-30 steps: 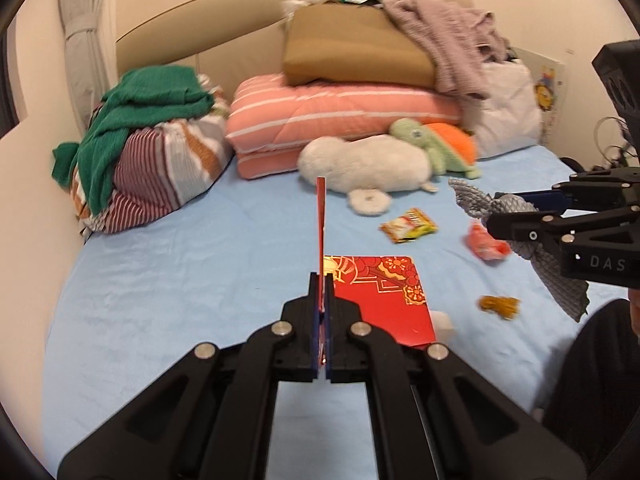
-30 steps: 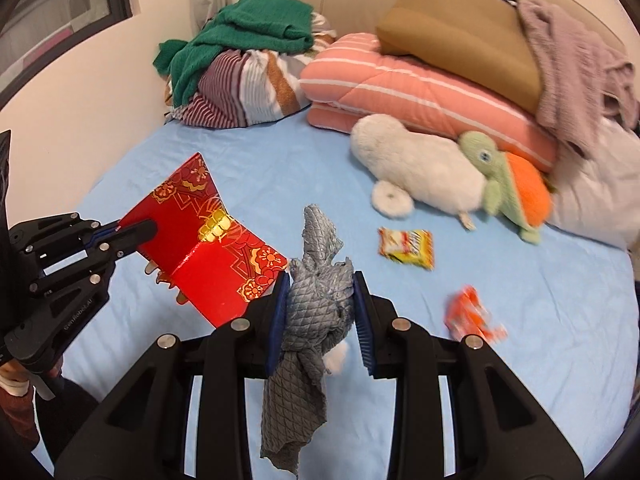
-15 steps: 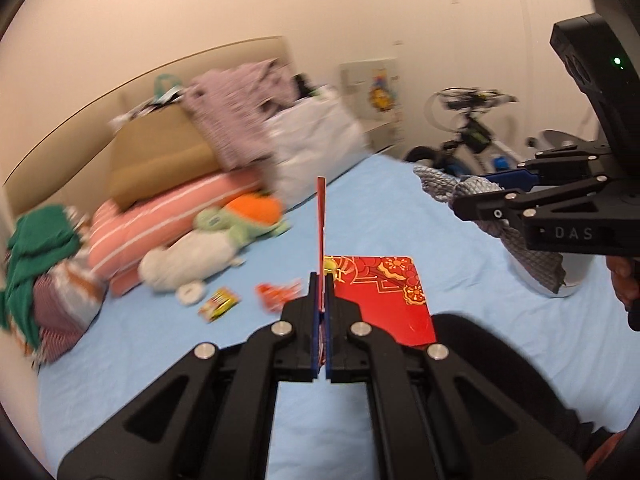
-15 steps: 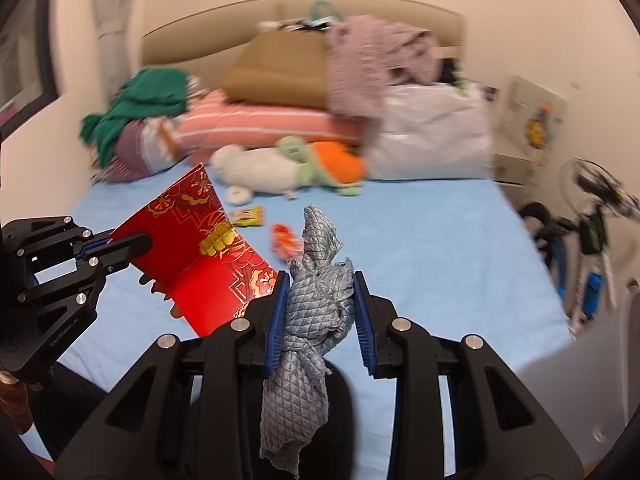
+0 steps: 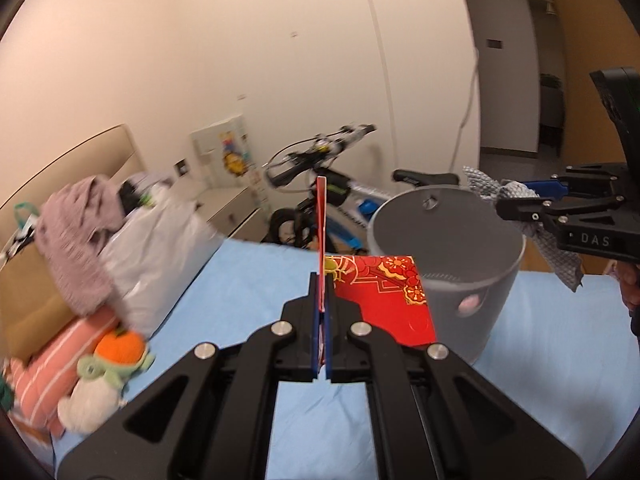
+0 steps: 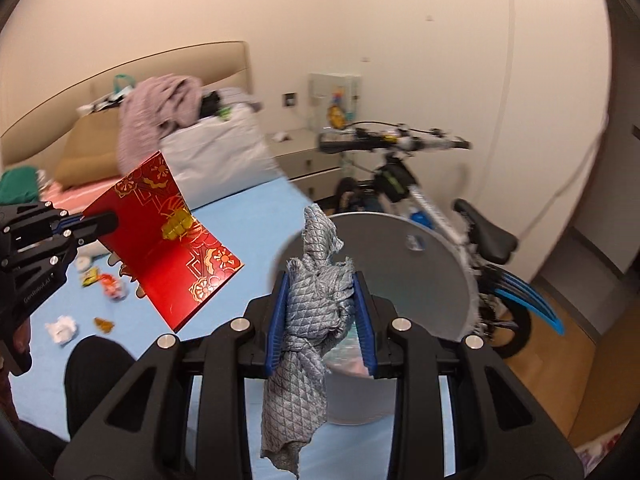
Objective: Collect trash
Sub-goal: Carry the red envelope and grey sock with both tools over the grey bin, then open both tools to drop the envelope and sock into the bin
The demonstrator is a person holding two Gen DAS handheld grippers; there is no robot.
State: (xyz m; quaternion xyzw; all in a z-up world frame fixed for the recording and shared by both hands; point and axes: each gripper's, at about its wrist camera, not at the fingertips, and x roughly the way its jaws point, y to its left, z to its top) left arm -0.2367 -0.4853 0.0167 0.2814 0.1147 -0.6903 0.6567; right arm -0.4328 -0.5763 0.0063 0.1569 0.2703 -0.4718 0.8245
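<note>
- A folded red card (image 5: 384,296) is clamped edge-on between the closed fingers of the left gripper (image 5: 322,300), at frame centre of the left view.
- A grey quilted cloth (image 6: 316,308) is gripped by the right gripper (image 6: 320,312), low centre of the right view.
- A grey bin (image 6: 420,264) is seen on the blue bed (image 5: 224,304), just behind both items.
- Small wrappers (image 6: 100,280) are scattered at the left.

"DAS" stands in pale letters on the right gripper (image 5: 520,204) — nothing else reads clearly.
</note>
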